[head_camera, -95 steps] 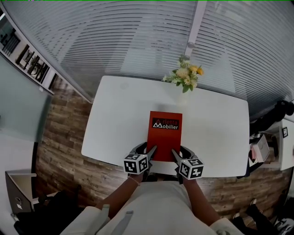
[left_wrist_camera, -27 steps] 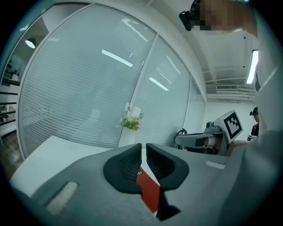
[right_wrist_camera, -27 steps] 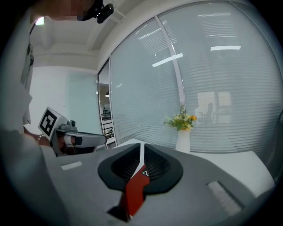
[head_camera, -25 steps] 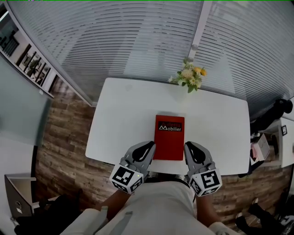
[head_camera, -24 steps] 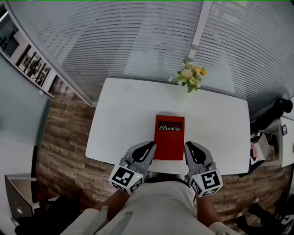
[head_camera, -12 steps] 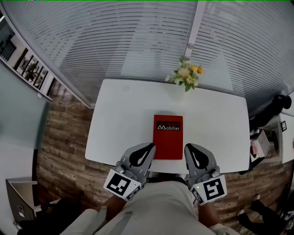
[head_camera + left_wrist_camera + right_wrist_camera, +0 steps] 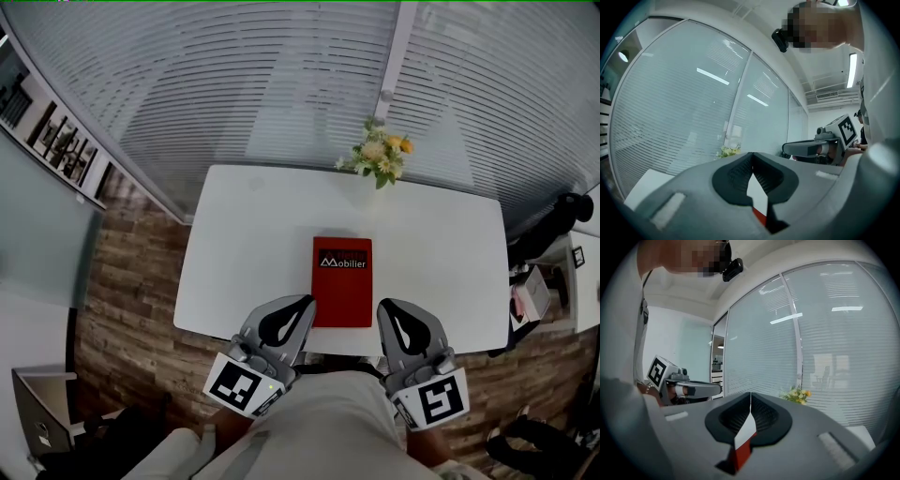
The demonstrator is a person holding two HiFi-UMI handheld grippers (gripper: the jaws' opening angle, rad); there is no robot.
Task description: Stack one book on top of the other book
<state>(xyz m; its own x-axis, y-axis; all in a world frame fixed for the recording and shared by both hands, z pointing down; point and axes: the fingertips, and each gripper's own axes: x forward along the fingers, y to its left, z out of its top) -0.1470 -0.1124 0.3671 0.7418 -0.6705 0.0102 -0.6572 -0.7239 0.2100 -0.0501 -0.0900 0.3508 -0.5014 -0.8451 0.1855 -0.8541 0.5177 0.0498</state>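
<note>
Both pairs of jaws are closed on nothing, the left gripper [image 7: 298, 307] and right gripper [image 7: 389, 314] hovering over the near edge of the white table [image 7: 244, 244]. The red book [image 7: 341, 281] lies flat at their twelve o'clock, between them and equally near both. Its long axis runs six to twelve toward the flowers [image 7: 380, 159].

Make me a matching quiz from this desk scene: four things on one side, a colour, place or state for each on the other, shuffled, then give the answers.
Things:
1. book
2. flowers
3. table
4. left gripper

Matches:
A. white top
B. jaws shut, holding nothing
C. red cover, lying flat
D. at the table's far edge

Pairs: 1-C, 2-D, 3-A, 4-B.
</note>
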